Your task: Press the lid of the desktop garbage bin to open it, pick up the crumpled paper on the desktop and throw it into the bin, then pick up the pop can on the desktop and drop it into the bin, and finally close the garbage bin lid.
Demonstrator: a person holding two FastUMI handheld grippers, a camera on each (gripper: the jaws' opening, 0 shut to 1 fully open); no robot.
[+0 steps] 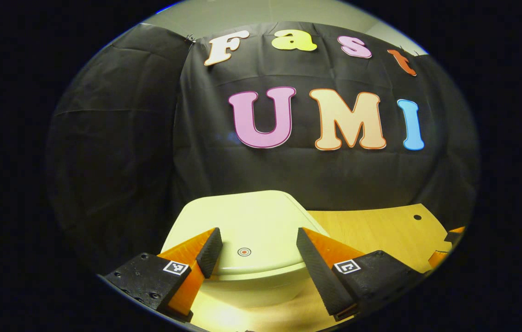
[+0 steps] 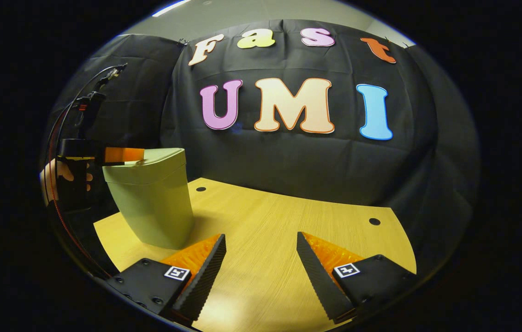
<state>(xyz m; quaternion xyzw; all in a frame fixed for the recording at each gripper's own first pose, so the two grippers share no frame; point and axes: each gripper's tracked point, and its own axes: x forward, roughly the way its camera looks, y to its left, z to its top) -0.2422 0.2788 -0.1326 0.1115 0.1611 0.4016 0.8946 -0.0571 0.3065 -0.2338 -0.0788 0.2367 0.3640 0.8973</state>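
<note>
The garbage bin (image 2: pixel 152 203) stands near the left edge of the wooden desktop (image 2: pixel 288 230), upright, and its lid (image 1: pixel 247 226) lies flat and closed. In the left gripper view the lid is seen from above, with a small round mark (image 1: pixel 244 251) near its front edge. The left gripper (image 1: pixel 259 246) hangs over the lid with its fingers wide apart, and they hold nothing. The right gripper view shows the bin from the side: that same gripper reaches over the lid's left edge, held by a hand (image 2: pixel 60 177). The right gripper (image 2: pixel 261 251) is over the near edge of the desktop, beside the bin, fingers spread wide with nothing between them.
</note>
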